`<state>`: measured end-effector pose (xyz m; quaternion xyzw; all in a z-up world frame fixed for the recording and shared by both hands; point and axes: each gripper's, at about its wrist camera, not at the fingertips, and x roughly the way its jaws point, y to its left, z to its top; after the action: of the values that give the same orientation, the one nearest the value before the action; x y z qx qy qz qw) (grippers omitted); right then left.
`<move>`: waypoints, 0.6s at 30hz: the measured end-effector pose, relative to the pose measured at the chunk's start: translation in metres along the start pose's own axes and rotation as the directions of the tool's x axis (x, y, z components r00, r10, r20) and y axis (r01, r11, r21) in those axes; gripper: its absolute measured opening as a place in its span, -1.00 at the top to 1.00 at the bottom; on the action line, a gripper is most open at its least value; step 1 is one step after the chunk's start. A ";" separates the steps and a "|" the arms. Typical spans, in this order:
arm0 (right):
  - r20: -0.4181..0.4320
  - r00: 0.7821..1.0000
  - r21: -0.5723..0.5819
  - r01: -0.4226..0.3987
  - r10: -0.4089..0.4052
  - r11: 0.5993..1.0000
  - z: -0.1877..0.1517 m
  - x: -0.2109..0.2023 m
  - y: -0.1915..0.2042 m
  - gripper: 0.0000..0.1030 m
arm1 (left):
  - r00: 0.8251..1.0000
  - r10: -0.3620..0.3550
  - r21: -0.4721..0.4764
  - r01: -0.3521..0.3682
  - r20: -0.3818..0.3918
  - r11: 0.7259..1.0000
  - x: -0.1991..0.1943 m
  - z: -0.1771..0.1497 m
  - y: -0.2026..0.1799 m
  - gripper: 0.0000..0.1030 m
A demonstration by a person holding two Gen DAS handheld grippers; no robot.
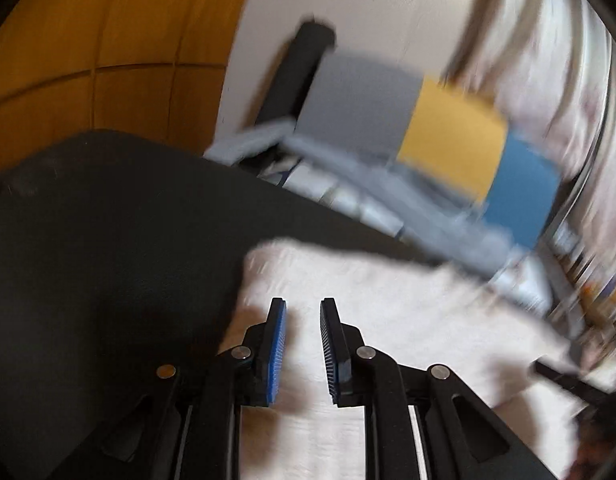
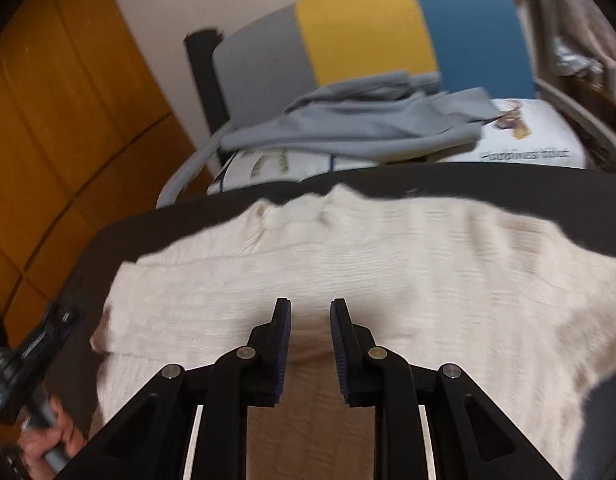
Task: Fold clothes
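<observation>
A cream garment (image 2: 348,256) lay on the black table (image 2: 508,184). Above the garment, the left gripper (image 1: 303,308) and right gripper (image 2: 310,308) both hung with fingers apart, holding nothing.

The left hand-held gripper (image 1: 302,312) hangs over a cream-white ribbed garment (image 1: 388,320) with its two black fingers parted and nothing between them; blue ridged pads (image 1: 277,354) line their inner faces. The garment lies on a dark counter (image 1: 107,240), its left edge just left of the fingers, and runs off to the lower right. Beyond the counter's far edge, blurred by motion, stands a chair back (image 1: 428,120) in grey, yellow and blue panels, with grey cloth (image 1: 348,160) lying below it. An orange-brown panelled wall (image 1: 87,40) fills the upper left, and pale curtain-like folds (image 1: 568,80) the upper right.
</observation>
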<state>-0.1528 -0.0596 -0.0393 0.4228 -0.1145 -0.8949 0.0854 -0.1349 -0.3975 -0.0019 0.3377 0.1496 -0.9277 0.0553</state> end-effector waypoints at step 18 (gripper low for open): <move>-0.009 0.999 0.036 -0.035 0.036 0.999 -0.017 0.010 -0.009 0.34 | 0.992 0.064 0.085 -0.055 -0.113 0.995 0.029 -0.013 0.004 0.66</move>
<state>-0.1463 -0.0553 -0.0595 0.4266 -0.1374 -0.8889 0.0944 -0.1482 -0.3973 -0.0313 0.3970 0.1042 -0.9099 0.0604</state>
